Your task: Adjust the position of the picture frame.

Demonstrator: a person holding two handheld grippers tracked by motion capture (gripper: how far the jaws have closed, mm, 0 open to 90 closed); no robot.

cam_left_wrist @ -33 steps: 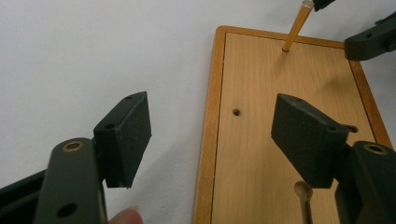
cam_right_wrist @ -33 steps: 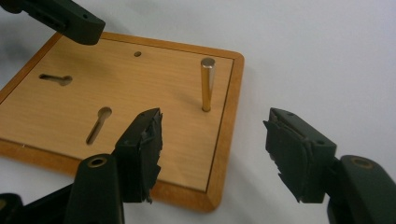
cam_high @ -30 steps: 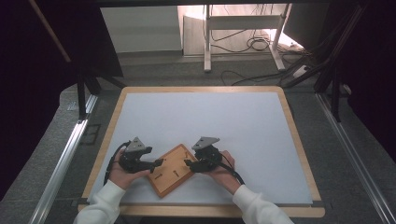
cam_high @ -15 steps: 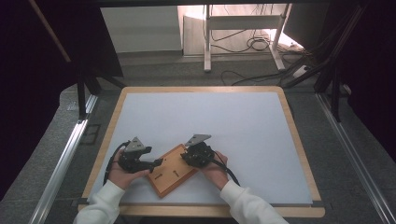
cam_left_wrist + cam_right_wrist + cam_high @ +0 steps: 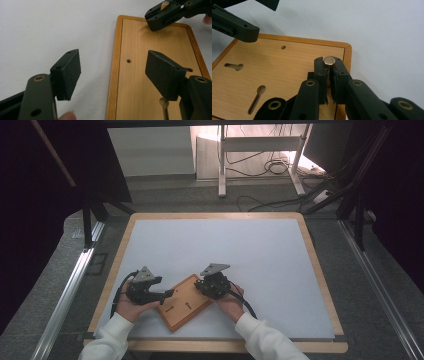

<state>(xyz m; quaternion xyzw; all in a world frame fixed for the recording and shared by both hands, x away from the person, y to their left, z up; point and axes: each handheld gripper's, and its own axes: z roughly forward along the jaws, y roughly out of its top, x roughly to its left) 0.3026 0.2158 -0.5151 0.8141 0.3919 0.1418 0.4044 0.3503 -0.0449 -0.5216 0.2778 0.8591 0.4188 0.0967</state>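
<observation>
Now the brass pin (image 5: 329, 60), low centre-right in the right gripper view, sits pinched in the just-closed right gripper (image 5: 328, 65) over the wooden board (image 5: 277, 72), best kept upright while the left gripper (image 5: 115, 71) straddles the board's edge, jaws wide.

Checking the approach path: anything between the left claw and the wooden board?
Nothing visible. The left claw stands open, one jaw over the white table sheet, the other over the wooden board, astride its bare edge. The right claw, shut on a brass-coloured pin, sits at the far corner, clear of that edge.
</observation>
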